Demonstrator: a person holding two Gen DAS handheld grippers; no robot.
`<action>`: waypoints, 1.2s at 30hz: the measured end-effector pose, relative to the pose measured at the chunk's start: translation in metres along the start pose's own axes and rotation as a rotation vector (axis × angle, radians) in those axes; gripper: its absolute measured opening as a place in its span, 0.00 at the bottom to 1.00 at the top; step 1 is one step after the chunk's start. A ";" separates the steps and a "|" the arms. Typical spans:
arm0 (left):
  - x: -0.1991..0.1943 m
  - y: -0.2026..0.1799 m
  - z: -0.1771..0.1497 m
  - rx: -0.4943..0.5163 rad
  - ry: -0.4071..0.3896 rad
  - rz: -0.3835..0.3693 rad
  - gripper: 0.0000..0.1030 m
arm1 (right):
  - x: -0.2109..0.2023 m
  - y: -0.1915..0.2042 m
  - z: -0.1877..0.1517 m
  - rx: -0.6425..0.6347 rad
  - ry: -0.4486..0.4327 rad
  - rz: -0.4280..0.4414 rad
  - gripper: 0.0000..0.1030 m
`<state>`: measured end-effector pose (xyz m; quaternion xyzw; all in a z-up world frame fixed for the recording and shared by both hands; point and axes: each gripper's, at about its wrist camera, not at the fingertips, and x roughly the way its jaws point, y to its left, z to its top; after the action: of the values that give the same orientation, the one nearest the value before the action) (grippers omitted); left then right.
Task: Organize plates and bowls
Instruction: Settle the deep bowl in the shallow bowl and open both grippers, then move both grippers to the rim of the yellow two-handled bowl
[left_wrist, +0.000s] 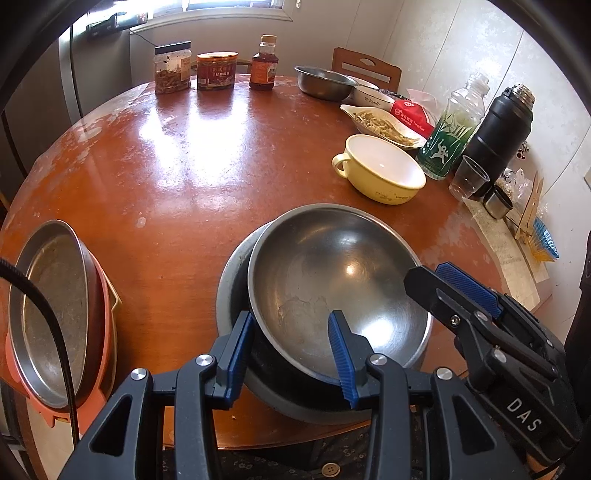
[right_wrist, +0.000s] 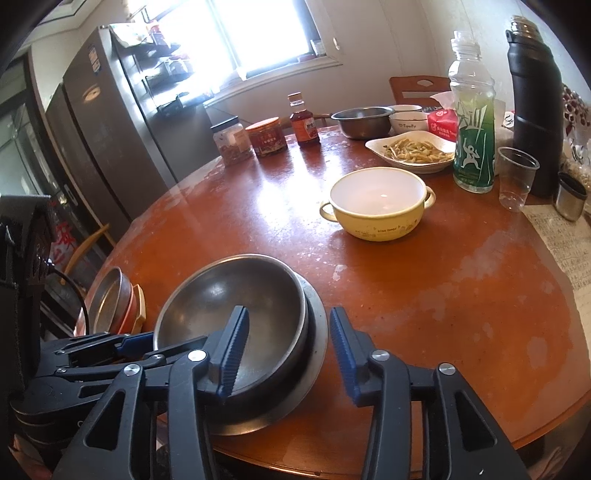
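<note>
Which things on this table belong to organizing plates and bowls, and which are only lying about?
Belong to the job:
- steel bowl nested in a larger steel dish
- yellow handled bowl
- far steel bowl
- white bowl
- plate with food
- stacked plates

Lying about:
- jars
- sauce bottle
- plastic bottle
- black flask
- clear cup

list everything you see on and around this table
table: one, reddish-brown, round, under everything
steel bowls: nested stack, silver, near edge
plate stack: one, steel over orange trays, left edge
yellow bowl: one, two handles, mid-right
far steel bowl: one, silver, back
white bowl: one, beside it
food dish: one, white, right
jars: two, back
sauce bottle: one, red-brown, beside jars
green bottle: one, right
black flask: one, right
clear cup: one, before flask
left claw: open, astride the stack's near rim
right claw: open, astride the stack's right rim
</note>
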<state>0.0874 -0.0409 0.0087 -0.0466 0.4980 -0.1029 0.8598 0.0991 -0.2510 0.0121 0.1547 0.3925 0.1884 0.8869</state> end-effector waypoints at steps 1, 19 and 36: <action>0.000 0.000 0.000 0.000 -0.001 0.001 0.40 | -0.001 0.000 0.000 0.001 -0.002 0.000 0.47; -0.019 -0.003 -0.004 0.024 -0.052 0.037 0.45 | -0.010 -0.004 0.000 0.025 -0.026 0.005 0.58; -0.038 -0.008 0.004 0.030 -0.120 0.046 0.49 | -0.029 -0.020 0.004 0.082 -0.091 -0.008 0.71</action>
<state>0.0716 -0.0401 0.0441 -0.0282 0.4451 -0.0875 0.8908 0.0890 -0.2827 0.0246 0.1975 0.3598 0.1614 0.8975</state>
